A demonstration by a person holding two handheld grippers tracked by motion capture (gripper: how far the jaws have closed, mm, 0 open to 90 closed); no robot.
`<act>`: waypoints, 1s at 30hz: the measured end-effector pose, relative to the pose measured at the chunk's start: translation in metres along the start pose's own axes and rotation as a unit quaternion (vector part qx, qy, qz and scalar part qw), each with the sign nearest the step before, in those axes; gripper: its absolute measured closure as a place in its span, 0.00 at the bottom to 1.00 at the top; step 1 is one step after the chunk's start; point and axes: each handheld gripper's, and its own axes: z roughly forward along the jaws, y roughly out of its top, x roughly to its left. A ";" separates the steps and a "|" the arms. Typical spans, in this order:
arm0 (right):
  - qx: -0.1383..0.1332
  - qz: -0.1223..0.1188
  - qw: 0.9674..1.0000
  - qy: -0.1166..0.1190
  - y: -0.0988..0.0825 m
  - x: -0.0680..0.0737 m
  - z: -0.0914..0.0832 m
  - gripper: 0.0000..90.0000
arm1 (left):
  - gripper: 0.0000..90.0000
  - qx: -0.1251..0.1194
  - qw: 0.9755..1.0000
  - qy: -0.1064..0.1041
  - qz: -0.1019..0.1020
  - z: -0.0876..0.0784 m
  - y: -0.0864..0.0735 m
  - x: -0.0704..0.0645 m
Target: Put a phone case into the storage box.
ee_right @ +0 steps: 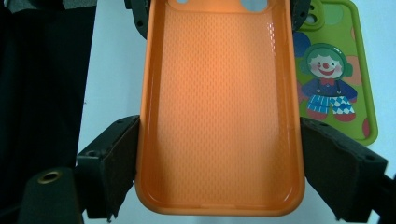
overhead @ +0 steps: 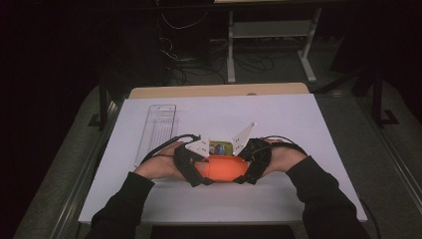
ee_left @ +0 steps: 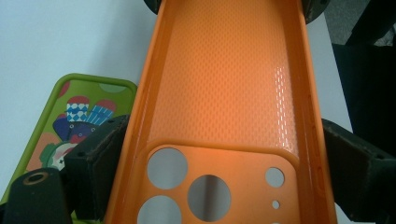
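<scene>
Orange phone case (overhead: 225, 168) between left gripper (overhead: 195, 172) and right gripper (overhead: 247, 170).

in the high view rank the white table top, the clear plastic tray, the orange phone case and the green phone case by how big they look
1. white table top
2. clear plastic tray
3. orange phone case, though it sits nearer the camera
4. green phone case, mostly hidden, so its rank is unsure

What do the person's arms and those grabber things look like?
Both arms wear black sleeves. Each hand carries a black gripper, the left gripper and the right gripper, each topped by a pale three-cornered plate. Thin black cables trail behind. The jaws have blocky black pads.
</scene>
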 end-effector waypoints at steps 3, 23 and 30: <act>0.000 -0.001 1.000 0.001 0.000 0.000 0.000 0.17 | 0.13 -0.001 1.000 -0.002 0.000 0.000 0.000 0.000; -0.004 0.007 1.000 0.011 -0.004 -0.001 -0.002 0.16 | 0.17 0.005 1.000 -0.008 0.006 0.000 0.004 -0.002; -0.032 0.008 0.999 0.020 -0.008 -0.004 -0.002 0.09 | 0.17 -0.002 1.000 -0.010 -0.014 0.001 0.004 -0.002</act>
